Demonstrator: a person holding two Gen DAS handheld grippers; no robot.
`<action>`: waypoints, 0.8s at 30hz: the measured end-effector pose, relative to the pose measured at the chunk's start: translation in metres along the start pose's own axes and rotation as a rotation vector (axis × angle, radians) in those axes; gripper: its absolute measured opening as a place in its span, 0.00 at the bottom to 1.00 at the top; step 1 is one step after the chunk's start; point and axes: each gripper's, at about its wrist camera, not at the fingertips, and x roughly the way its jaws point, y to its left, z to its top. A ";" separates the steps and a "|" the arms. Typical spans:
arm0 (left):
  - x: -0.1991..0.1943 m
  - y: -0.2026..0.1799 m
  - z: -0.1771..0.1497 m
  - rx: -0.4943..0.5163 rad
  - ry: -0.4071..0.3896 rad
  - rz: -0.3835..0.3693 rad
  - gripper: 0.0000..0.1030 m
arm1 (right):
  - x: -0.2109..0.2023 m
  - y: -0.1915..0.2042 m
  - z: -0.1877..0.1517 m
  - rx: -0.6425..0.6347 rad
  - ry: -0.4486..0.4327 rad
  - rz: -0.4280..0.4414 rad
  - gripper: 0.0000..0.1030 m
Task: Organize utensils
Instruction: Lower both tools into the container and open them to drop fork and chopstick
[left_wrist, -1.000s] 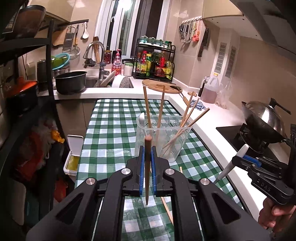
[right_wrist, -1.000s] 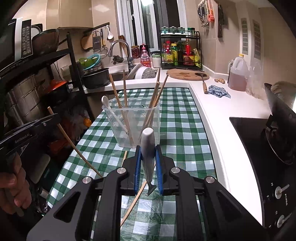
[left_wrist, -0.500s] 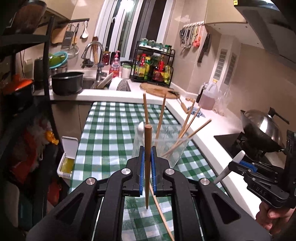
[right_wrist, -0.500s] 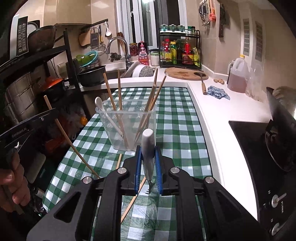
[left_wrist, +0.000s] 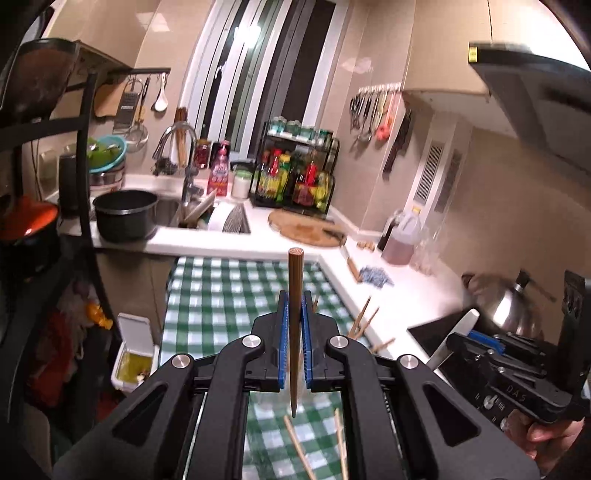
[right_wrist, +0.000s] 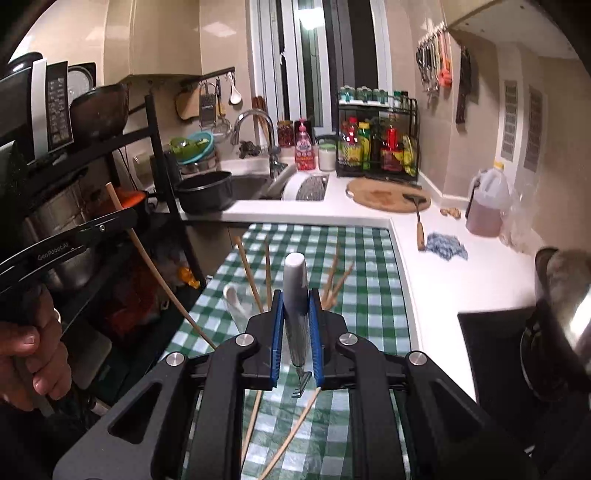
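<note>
On my far left I see a black metal rack (right_wrist: 155, 155) with pots, and a person's hand (right_wrist: 33, 354) gripping the left gripper (left_wrist: 294, 332), whose blue pads are clamped tight on a brown chopstick (left_wrist: 294, 317) standing nearly upright, tip down. Beyond the rack, a dark pot (left_wrist: 125, 214) sits by the sink (right_wrist: 251, 184) and faucet (right_wrist: 258, 125).

In the middle, under both tools, is the green checked tablecloth (right_wrist: 369, 258). The clear utensil cup (right_wrist: 240, 310) stands on it, just ahead of my right gripper (right_wrist: 297, 332), holding several chopsticks and a white spoon (right_wrist: 232, 295); the gripper body hides its lower part. Two loose chopsticks (right_wrist: 291, 435) lie on the cloth below. The right gripper is closed narrowly on a fork (right_wrist: 296, 306), white handle up, tines pointing down.

To the right: a condiment rack (right_wrist: 376, 147), a round cutting board (right_wrist: 388, 194), a blue cloth (right_wrist: 445, 245), an oil jug (right_wrist: 487, 203) on the white counter (right_wrist: 461, 280), then a steel wok (left_wrist: 506, 306) on the stove. Utensils hang on the beige wall above.
</note>
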 end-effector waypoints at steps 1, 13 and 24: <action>-0.001 0.001 0.010 -0.005 -0.023 -0.007 0.06 | -0.001 0.002 0.010 -0.005 -0.011 0.003 0.13; 0.053 0.011 0.013 -0.001 -0.092 -0.038 0.06 | 0.038 0.006 0.072 -0.033 -0.085 -0.035 0.13; 0.090 0.030 -0.004 -0.010 -0.080 -0.009 0.06 | 0.109 0.007 0.047 -0.025 -0.013 -0.006 0.12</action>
